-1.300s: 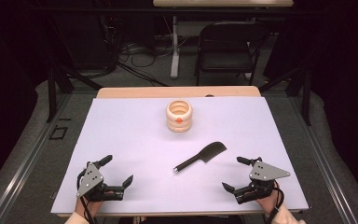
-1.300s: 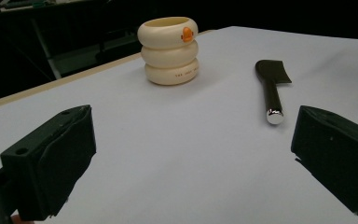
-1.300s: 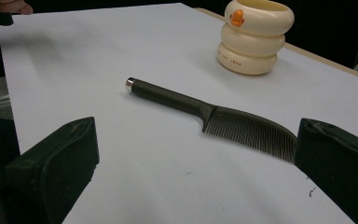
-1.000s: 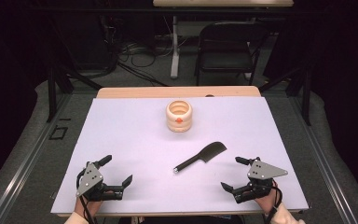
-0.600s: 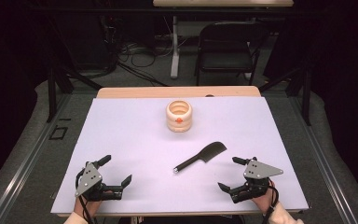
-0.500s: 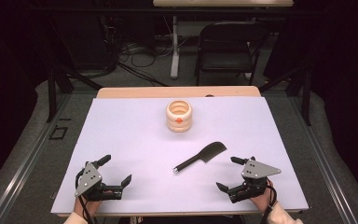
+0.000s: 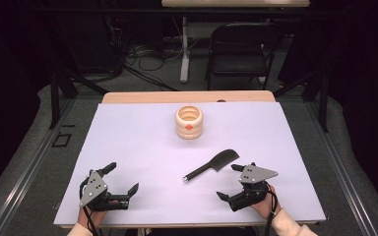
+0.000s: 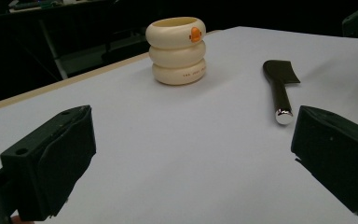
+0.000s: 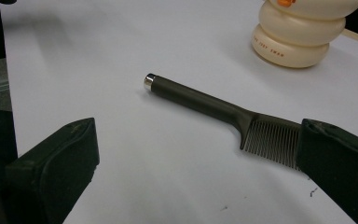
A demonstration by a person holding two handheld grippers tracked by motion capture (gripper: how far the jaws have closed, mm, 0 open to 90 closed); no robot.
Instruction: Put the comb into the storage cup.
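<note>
We have our right gripper (image 7: 233, 182) low on the surface (image 7: 138, 142), fingers spread wide, angled toward the dark comb (image 7: 211, 165) lying flat just ahead of it. In the right gripper view the comb's (image 9: 223, 112) toothed end sits beside one finger, handle pointing away, so it looks set for a pinch. Our left gripper (image 7: 123, 182) rests well apart, fingers open too. The cream ringed holder (image 7: 189, 122) stands upright beyond the comb, likely its destination.
</note>
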